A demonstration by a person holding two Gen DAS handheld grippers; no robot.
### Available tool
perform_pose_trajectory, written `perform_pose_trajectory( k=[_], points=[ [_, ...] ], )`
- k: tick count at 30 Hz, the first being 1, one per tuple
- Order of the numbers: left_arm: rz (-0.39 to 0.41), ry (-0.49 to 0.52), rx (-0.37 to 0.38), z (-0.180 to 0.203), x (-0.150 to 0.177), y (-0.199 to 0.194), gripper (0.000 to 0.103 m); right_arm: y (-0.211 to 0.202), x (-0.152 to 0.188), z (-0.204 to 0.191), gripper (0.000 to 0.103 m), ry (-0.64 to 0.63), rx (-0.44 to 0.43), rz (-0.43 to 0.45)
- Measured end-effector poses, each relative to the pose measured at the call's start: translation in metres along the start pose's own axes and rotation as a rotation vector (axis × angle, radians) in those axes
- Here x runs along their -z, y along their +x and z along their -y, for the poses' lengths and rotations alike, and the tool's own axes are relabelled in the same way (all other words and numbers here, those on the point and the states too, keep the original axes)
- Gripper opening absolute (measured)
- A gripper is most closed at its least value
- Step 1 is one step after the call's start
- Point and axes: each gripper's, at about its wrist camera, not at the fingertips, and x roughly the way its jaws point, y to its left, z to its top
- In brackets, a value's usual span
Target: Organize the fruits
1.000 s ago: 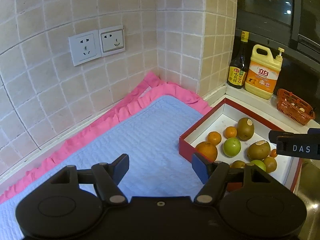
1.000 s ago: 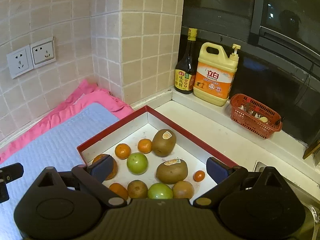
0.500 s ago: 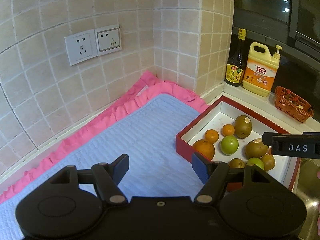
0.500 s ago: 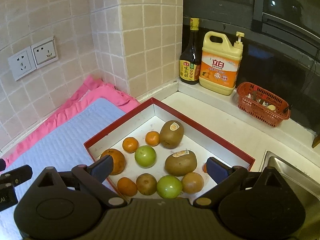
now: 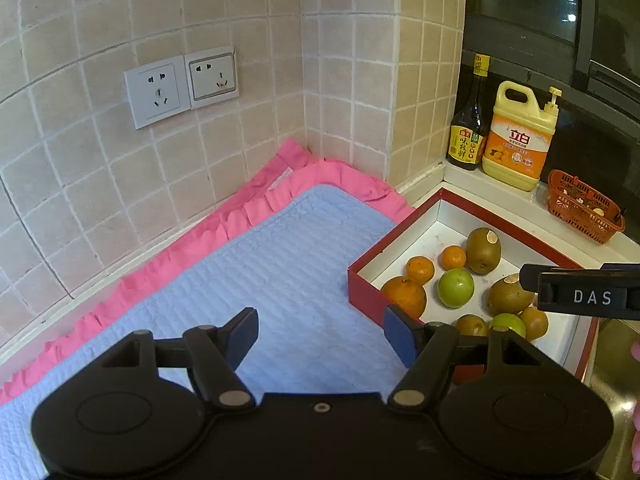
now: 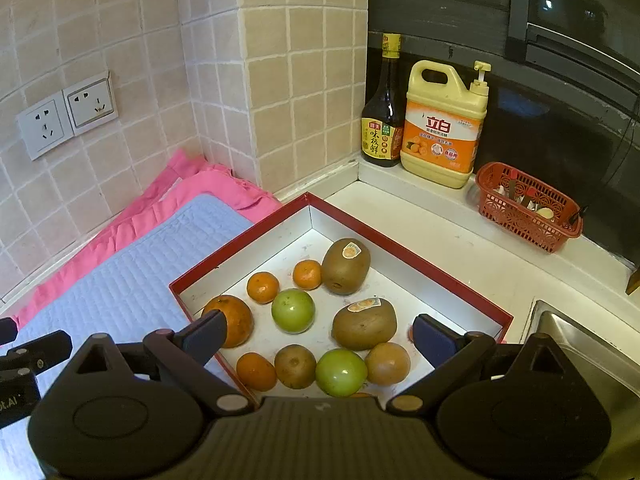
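Fruit (image 6: 293,310) sits in the red box (image 6: 404,252); left gripper (image 5: 320,330) and right gripper (image 6: 320,332) both gape wide, holding nothing.

Both grippers were matte black plastic: the left gripper (image 5: 319,330) carried blue ribbed pads (image 5: 398,334) and silver pivot rivets, the right gripper (image 6: 320,334) dark blue pads (image 6: 434,338), with white "DAS" lettering on one finger

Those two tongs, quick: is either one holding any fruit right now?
Left tongs: open, holding nothing, over the blue mat.
Right tongs: open, holding nothing, above the fruit in the red box.
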Motion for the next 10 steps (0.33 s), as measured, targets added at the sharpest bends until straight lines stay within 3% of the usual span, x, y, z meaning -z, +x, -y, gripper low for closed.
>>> perform_pose_trajectory(
  k=[10],
  points=[
    [0.066, 0.043, -0.075, 0.0059, 0.0003, -0.0032, 0.082, 0.0013, 0.0006, 0.0001, 0.1, -0.004, -0.002, -0.002]
  ],
)
